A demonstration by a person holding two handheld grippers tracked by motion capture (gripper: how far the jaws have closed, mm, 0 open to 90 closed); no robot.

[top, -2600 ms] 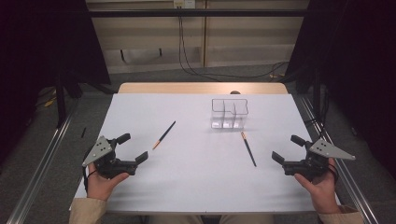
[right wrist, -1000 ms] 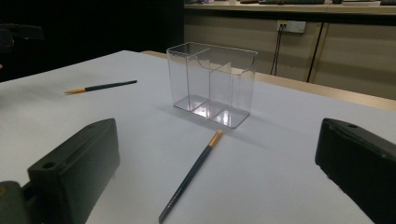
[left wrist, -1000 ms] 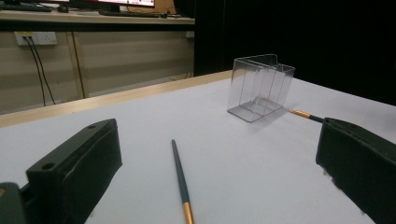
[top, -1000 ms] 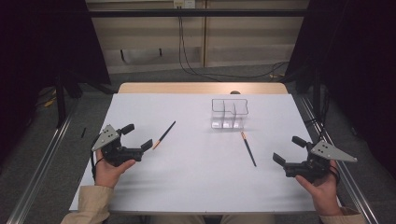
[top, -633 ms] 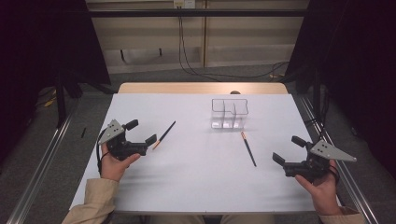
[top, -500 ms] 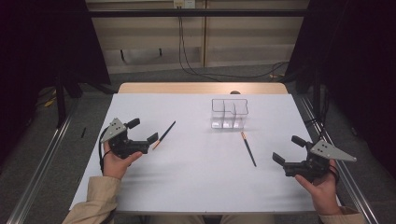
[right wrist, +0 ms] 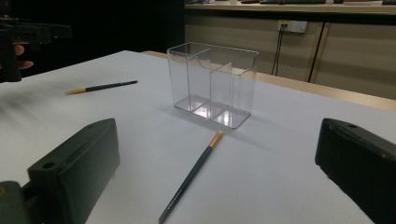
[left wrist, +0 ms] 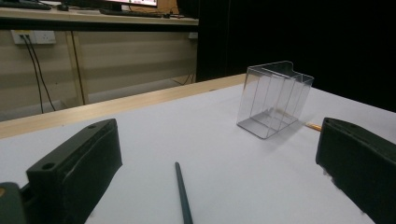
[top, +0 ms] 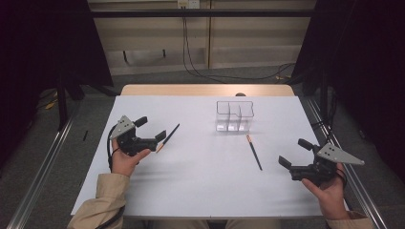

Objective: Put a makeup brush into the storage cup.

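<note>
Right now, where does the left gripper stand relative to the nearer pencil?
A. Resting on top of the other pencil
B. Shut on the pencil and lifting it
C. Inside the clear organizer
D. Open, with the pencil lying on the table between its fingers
D: the left gripper is open, and the left gripper view shows the pencil lying flat on the white table between its two fingers, untouched.

left pencil (left wrist: 183,196): near end cut off by bottom edge in left gripper view, its tip under the left gripper (top: 154,135) in high view | right pencil (left wrist: 313,125): mostly hidden behind a jaw in left gripper view | clear organizer (top: 234,115): number of compartments too small to tell in high view
</note>
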